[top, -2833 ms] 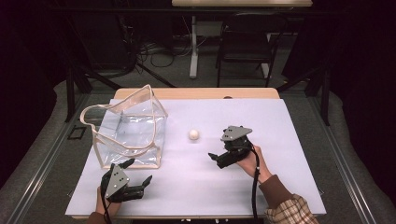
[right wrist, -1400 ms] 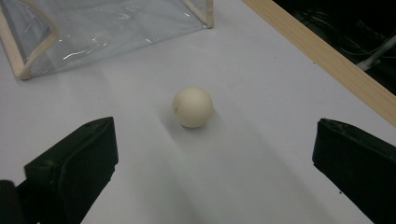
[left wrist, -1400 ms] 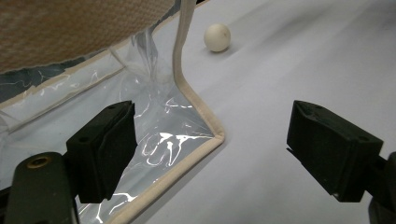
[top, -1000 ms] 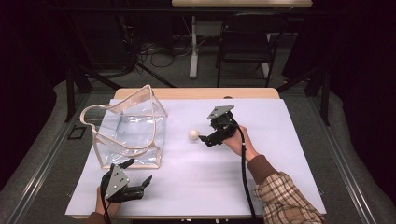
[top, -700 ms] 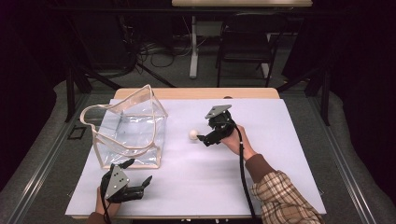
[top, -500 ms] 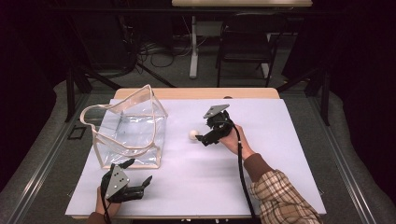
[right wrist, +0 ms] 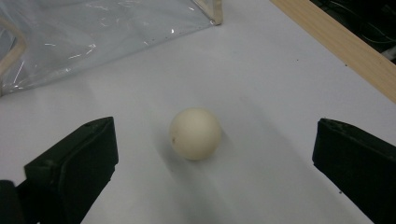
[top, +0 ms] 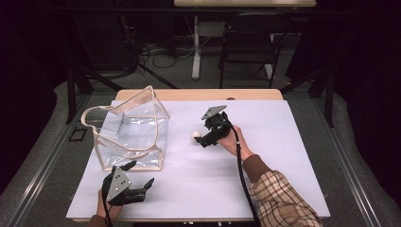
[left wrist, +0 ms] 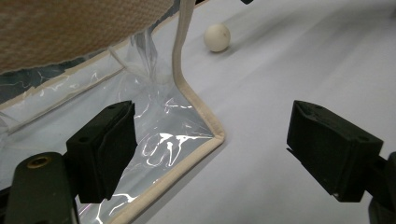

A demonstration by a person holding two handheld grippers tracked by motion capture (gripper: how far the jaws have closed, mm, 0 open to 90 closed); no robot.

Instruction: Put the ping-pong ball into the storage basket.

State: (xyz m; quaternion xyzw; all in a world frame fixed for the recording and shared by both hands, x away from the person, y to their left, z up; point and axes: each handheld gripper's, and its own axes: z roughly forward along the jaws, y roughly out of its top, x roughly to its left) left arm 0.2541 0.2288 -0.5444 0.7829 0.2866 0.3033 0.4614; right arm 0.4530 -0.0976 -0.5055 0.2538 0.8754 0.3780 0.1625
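Jaws of the right gripper [right wrist: 212, 158] are standing wide apart with the small cream-white ball [right wrist: 195, 133] lying between them, untouched on either side. That spread is probably deliberate: a round ball rolls at the lightest nudge, so leaving room on both sides lets the pads arrive level with its middle before any closing begins. In the high view the right gripper [top: 204, 140] is sitting at about 3 o'clock from the cream-white ball [top: 196, 135], pointing toward 9 o'clock, so its approach is lining up with the clear plastic tote bag with beige trim [top: 130, 132] beyond, which looks like the place where the ball is meant to go.

The ball is resting on the white table sheet [top: 283, 156], near the bag's right wall but apart from it, roughly at the table's centre.

The left gripper [top: 141, 185] is waiting at about 6 o'clock from the bag, near the front edge, with its jaws also spread and holding nothing. In the left gripper view, the left gripper [left wrist: 210, 154] is framing the bag's near bottom corner [left wrist: 215, 136] between its 2 pads, probably so it can steady the limp bag or open its mouth when the ball comes over. The bag is standing upright with its top open and its handles [top: 94, 124] drooping outward.
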